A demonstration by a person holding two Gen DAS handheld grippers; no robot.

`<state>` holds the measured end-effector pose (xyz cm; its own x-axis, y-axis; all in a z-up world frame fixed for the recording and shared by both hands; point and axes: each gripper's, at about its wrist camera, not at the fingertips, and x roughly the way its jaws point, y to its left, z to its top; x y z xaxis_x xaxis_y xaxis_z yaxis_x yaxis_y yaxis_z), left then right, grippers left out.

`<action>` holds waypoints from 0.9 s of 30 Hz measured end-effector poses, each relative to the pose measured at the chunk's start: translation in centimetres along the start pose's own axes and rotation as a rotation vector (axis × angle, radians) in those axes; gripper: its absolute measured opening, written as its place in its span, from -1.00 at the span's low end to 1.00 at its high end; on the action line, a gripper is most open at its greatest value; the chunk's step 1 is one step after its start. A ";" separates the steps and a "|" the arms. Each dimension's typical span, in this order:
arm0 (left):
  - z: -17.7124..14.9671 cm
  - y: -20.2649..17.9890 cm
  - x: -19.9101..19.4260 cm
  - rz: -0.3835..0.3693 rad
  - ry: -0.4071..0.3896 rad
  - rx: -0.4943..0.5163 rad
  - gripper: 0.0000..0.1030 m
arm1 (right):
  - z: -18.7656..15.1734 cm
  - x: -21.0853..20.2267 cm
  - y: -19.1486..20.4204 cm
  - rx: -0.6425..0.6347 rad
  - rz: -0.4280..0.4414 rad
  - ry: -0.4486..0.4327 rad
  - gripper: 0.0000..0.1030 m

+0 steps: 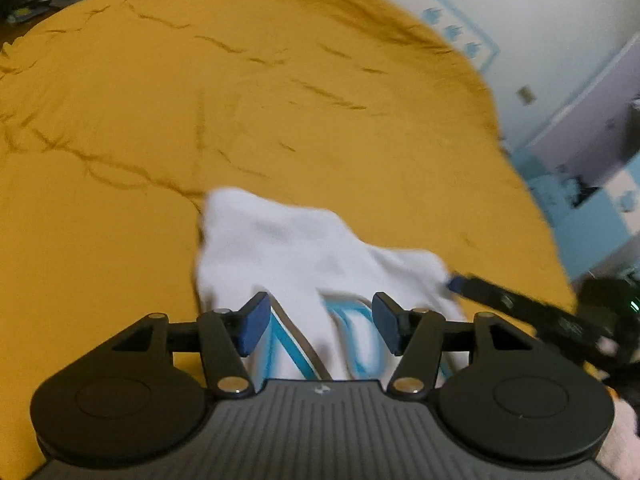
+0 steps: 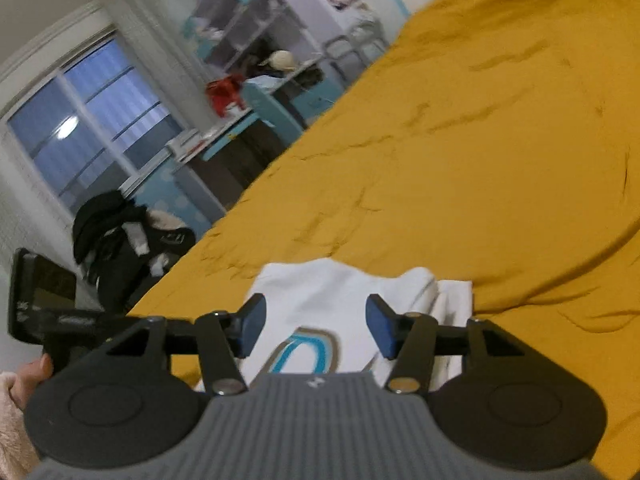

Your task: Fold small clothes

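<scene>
A small white garment [image 1: 288, 248] with a blue and tan print lies crumpled on the mustard-yellow bedspread [image 1: 200, 100]. My left gripper [image 1: 320, 322] is open just above its near edge, blue pads apart, holding nothing. In the right wrist view the same garment [image 2: 332, 292] lies under my right gripper [image 2: 312, 326], which is open and empty. The print [image 2: 304, 354] shows between its fingers. The right gripper's finger [image 1: 480, 286] shows at the garment's right edge in the left wrist view. The left gripper's body [image 2: 52, 304] appears at the left of the right wrist view.
The yellow bedspread [image 2: 480, 140] fills most of both views, wrinkled. Beyond its edge stand a window [image 2: 88, 132], shelves [image 2: 248, 20], a cluttered desk [image 2: 240, 112] and a pile of dark clothes [image 2: 120, 240]. A white and blue wall [image 1: 520, 20] lies right of the bed.
</scene>
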<state>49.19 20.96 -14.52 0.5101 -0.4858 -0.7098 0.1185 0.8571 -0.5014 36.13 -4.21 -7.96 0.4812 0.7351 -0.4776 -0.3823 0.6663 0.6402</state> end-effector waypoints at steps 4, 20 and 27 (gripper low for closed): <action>1.8 2.8 3.7 -0.021 -0.005 -0.092 0.32 | -0.3 2.2 -2.5 0.041 -0.039 0.032 0.01; -6.3 -0.1 -5.5 -0.119 -0.054 -0.072 0.32 | -4.3 -8.5 2.0 0.060 0.131 -0.026 0.22; -16.9 -5.7 -10.9 -0.124 -0.146 0.028 0.34 | -10.7 -14.3 6.3 -0.141 -0.019 -0.029 0.25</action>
<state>28.58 18.43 -12.27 0.6078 -0.5596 -0.5634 0.2105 0.7977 -0.5652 18.40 -9.14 -3.51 0.5113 0.7193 -0.4703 -0.4791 0.6928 0.5390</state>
